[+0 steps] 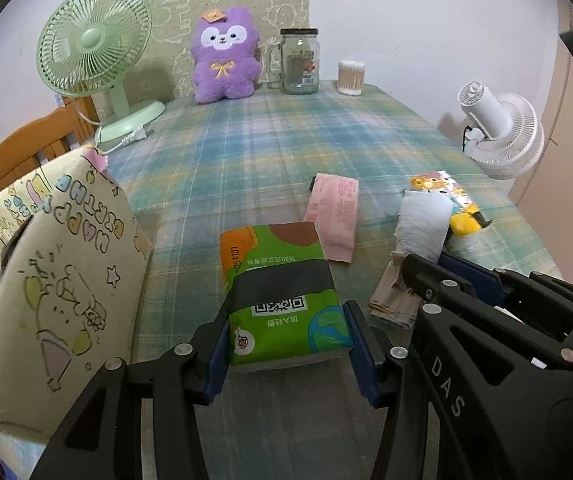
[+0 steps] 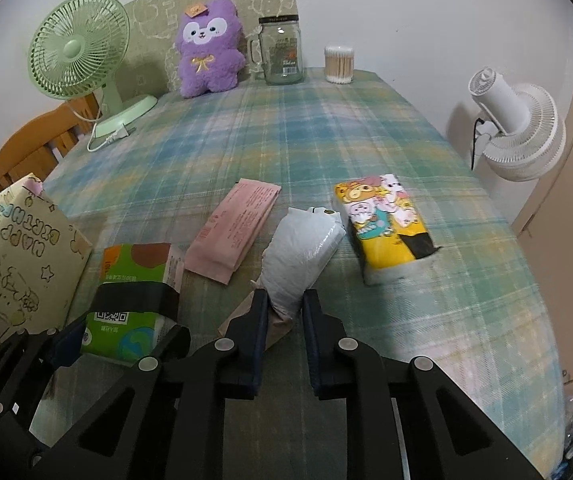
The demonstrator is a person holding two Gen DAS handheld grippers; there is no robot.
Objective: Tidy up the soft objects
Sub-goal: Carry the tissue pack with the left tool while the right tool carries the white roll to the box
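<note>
Plaid cloth in washed blue, green and yellow covers the table; pale wall behind. Far edge: mint desk fan, purple plush toy, glass jar, tub of cotton swabs. White fan stands off the right edge.

Left gripper is clamped on the green tissue pack at its near end, blue pads pressed against both long sides. Pack is a plump brick in glossy printed film, dark band and QR code on top; sides dent slightly under the pads.

Right gripper has its jaws drawn nearly together on the narrow near end of the white plastic pouch. Pouch is crinkled, shiny, bulging at its far end, pinched to a neck where it is held. A tan paper piece lies under that neck; whether it is caught in the grip as well is unclear from either view.

Cartoon-print paper bag stands upright at near left, just beside the green pack (the likely destination, judging by the task).

Progress: early to middle, as I read it. Both tools hold an item, neither is in the bag yet. The bag's inside is not visible. Loose on the cloth: flat pink packet, matte, centre; yellow cartoon tissue pack, soft film, right of the pouch.
</note>
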